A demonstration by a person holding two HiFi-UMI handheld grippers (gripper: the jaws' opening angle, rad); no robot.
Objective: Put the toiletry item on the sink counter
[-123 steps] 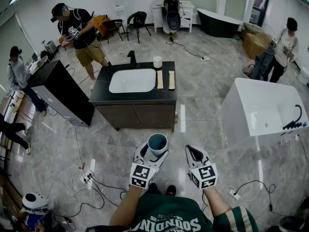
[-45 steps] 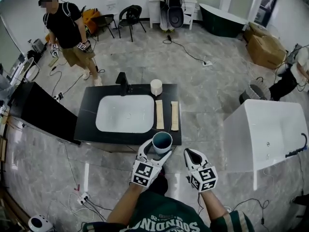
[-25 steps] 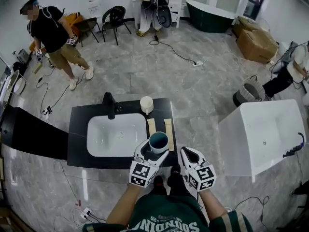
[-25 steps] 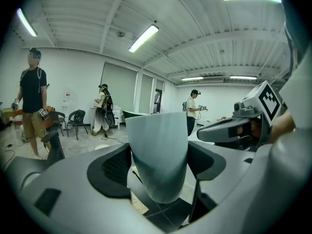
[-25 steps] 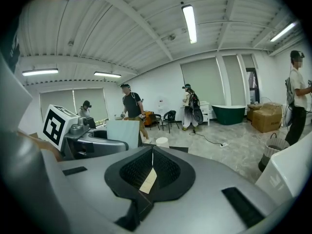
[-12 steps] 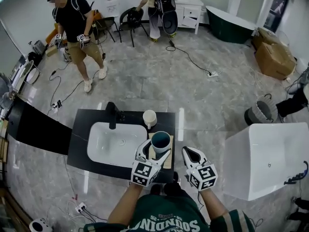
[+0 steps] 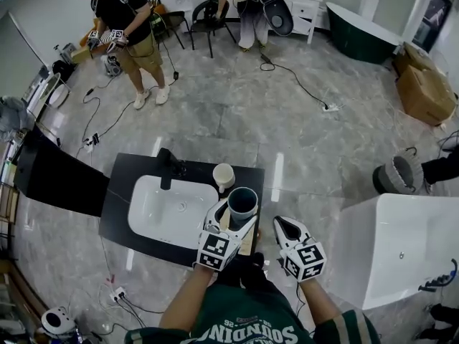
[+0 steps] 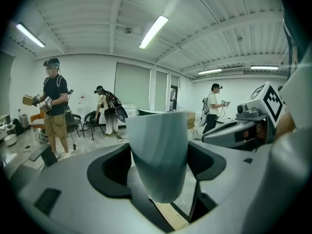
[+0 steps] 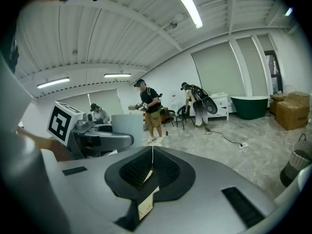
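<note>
A grey-teal cup (image 7: 242,201) stands upright between the jaws of my left gripper (image 7: 234,218), which is shut on it. In the left gripper view the cup (image 8: 158,155) fills the gap between the jaws of the left gripper (image 8: 158,172). It hangs over the right part of the black sink counter (image 7: 117,215), beside the white basin (image 7: 171,206). My right gripper (image 7: 285,228) is shut and empty, just right of the counter's front corner. The right gripper view shows the right gripper (image 9: 151,156) with its pads pressed together.
A black faucet (image 7: 167,166) and a cream cup (image 7: 223,174) stand at the counter's back. Beige strips (image 7: 247,240) lie under my left gripper. A white bathtub (image 7: 401,246) is at the right and a black cabinet (image 7: 54,181) at the left. Cables cross the floor; people stand beyond.
I have walked up to the sink counter. The left gripper with the cup, once over the floor, now hangs over the counter's right side. Both grippers keep their state.
</note>
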